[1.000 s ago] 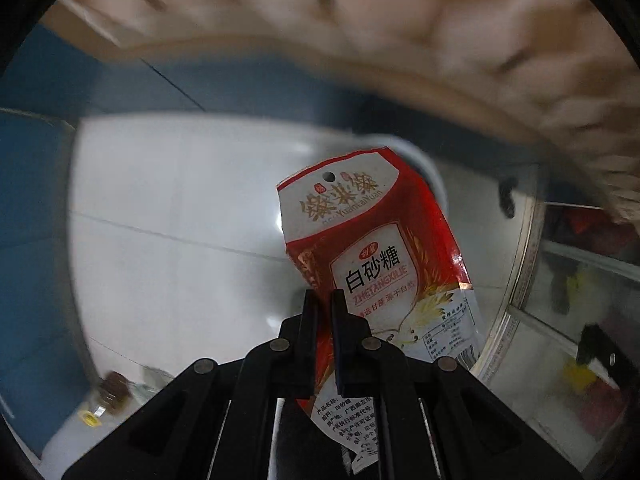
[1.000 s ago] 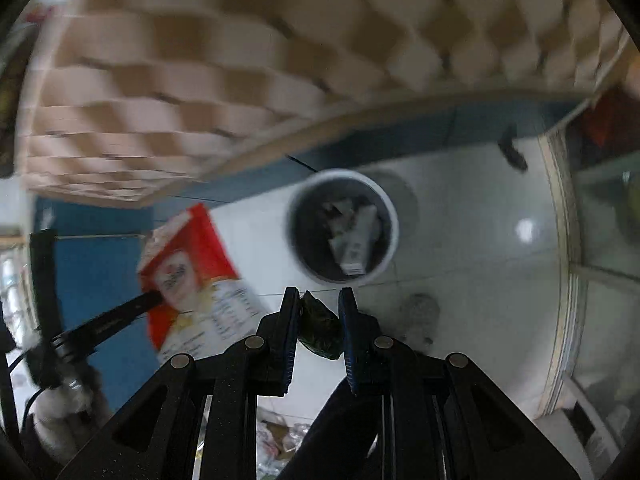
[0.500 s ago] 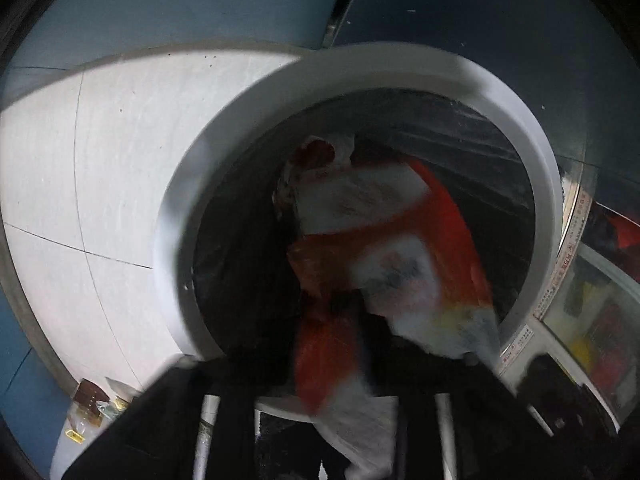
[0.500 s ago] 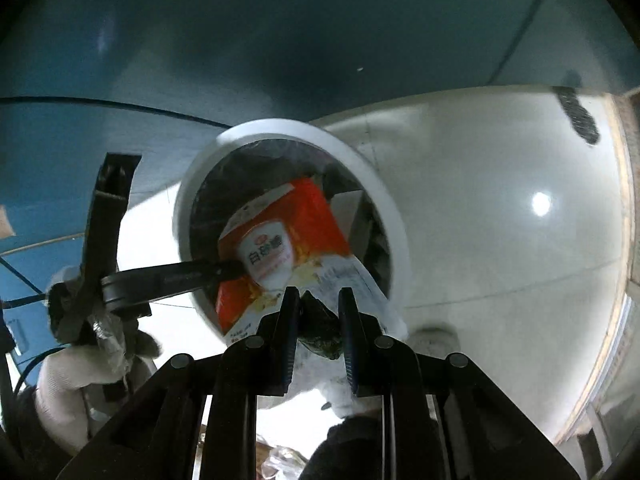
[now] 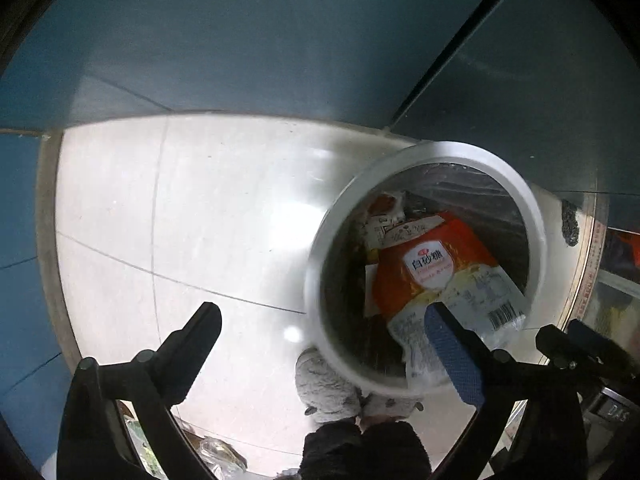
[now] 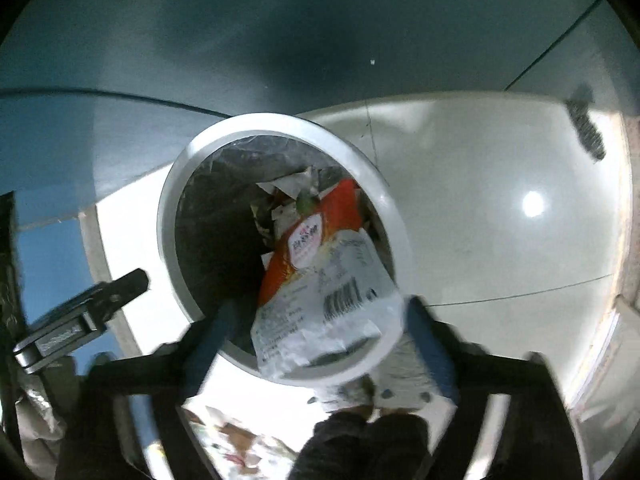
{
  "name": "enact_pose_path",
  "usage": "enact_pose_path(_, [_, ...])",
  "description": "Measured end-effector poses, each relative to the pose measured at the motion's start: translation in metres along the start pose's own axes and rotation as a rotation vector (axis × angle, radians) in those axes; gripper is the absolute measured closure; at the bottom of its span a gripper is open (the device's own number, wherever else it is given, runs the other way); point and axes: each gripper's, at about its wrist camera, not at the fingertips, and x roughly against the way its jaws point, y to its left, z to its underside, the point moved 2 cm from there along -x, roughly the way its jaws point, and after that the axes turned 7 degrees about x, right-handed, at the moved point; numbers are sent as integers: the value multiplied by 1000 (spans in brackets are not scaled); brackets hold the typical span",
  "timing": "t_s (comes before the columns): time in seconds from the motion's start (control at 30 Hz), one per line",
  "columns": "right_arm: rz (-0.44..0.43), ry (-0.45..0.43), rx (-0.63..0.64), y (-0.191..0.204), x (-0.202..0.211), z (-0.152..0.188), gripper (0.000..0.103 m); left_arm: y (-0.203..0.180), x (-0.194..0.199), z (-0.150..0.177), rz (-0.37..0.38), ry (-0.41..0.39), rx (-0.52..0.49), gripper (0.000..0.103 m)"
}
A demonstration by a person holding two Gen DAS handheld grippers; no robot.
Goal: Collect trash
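Left hand-held gripper (image 5: 326, 354) points down over white floor (image 5: 200, 220); jaws opening, spread wide, nothing between pads. Right hand-held gripper (image 6: 322, 322) above bin, jaws opening, blurred; sugar bag lies in gap but pads not pressing it, released. White round trash bin (image 5: 536, 220) lined with dark bag, standing on floor beside blue wall (image 5: 280, 40). Red-and-white sugar bag (image 5: 436, 268) inside bin, clear end over near rim. Other paper scraps (image 6: 294, 182) under it, possibly cartons. Grey slipper (image 5: 324, 388) near bin.
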Motion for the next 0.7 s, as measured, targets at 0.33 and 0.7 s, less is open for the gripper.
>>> enact_pose_path(0.33, [241, -109, 123, 31, 123, 63, 0, 14, 128, 73, -2, -105, 3, 0])
enact_pose_path(0.7, [260, -302, 191, 95, 357, 156, 0, 19, 339, 154, 64, -298, -57, 0])
